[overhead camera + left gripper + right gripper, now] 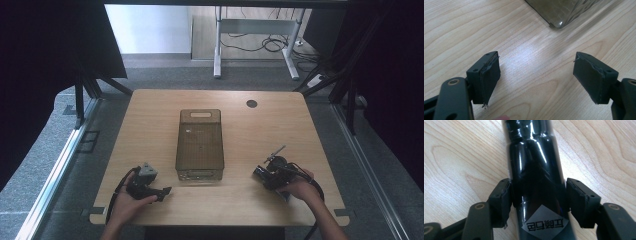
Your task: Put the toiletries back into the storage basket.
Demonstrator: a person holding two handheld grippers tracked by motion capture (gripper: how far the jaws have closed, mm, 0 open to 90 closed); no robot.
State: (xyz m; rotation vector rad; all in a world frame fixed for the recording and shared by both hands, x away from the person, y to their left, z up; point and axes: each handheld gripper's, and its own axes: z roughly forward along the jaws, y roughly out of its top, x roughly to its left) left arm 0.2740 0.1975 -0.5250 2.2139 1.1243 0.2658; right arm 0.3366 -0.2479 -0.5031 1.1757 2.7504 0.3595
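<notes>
- A wooden table point(150, 107) seen from above, with a person's two forearms coming in at its near edge.
- A smoky see-through bin point(199, 144) stands in the middle of the tabletop, its long side running from near to far.
- The left gripper point(166, 190) rests near the near left corner, held in the left hand point(126, 204). Its jaws are spread wide with nothing between them, just above bare wood; a corner of the bin lies ahead.
- The right gripper point(260, 172) sits toward the near right corner, held in the right hand point(299, 189).
- Its jaws are clamped on both sides of a glossy black bottle point(535, 180) bearing a white label point(546, 225).
- A dark round hole point(251, 103) marks the far edge.
</notes>
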